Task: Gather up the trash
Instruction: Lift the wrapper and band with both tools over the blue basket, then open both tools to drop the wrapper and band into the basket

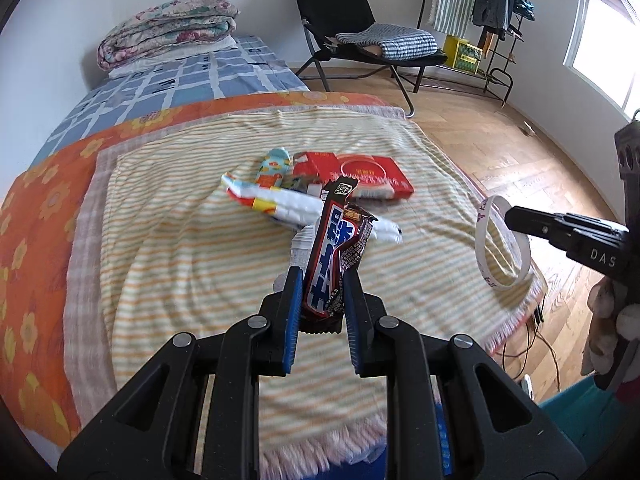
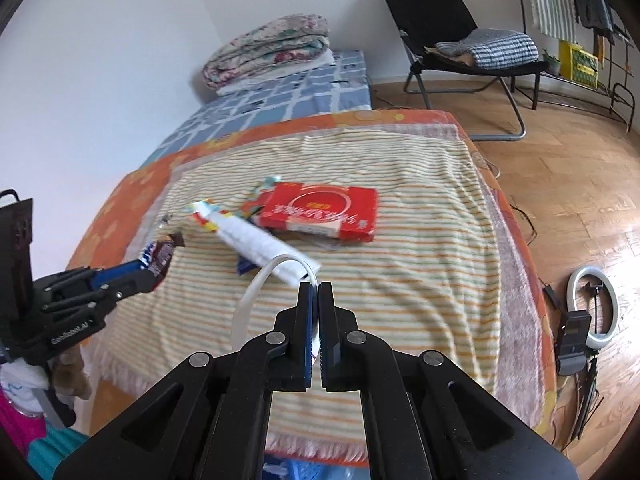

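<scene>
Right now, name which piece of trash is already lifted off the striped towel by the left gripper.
The brown candy bar wrapper, clamped upright in the left gripper. The red box and white wrapper lie on the towel.

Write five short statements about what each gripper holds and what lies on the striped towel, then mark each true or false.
1. The left gripper is shut on the brown candy wrapper. True.
2. The right gripper is open and holds nothing. False: it pinches the white ring.
3. The red box lies on the striped towel. True.
4. The red box is on the black chair. False: the black chair carries a checked cloth.
5. The folded quilt sits at the far end of the bed. True.
</scene>
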`<action>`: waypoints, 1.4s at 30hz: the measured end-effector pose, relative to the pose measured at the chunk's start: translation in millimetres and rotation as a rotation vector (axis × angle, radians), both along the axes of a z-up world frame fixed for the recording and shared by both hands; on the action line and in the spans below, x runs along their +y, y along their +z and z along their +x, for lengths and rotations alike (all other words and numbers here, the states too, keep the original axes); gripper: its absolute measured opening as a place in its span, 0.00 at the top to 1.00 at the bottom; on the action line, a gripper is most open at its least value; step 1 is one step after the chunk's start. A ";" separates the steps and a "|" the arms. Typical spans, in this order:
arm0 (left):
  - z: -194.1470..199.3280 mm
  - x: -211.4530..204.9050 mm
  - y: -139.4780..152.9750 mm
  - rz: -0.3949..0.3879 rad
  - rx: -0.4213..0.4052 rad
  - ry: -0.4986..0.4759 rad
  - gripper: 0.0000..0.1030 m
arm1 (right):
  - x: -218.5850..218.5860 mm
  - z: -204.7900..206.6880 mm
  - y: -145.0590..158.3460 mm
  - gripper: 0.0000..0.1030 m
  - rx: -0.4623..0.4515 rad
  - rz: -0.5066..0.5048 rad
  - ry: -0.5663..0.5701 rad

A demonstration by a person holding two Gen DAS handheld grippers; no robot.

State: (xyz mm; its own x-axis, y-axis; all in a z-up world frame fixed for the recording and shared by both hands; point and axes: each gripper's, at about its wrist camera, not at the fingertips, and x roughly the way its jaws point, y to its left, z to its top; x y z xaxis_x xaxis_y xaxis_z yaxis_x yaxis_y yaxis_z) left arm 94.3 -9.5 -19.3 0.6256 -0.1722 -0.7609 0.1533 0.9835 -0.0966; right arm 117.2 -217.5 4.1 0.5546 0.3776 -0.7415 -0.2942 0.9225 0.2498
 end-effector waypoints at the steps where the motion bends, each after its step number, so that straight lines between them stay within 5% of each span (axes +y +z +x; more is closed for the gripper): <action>1: -5.7 1.0 0.0 -0.001 0.000 0.000 0.81 | 2.4 -5.5 0.8 0.99 0.000 0.004 0.009; 21: -127.0 -2.4 -33.5 0.005 0.055 -0.005 0.81 | 32.8 -105.8 -22.4 0.99 0.060 0.005 0.144; 42: -175.0 0.5 -97.3 0.004 0.212 0.003 0.81 | 51.4 -147.5 -84.8 0.99 0.210 -0.079 0.215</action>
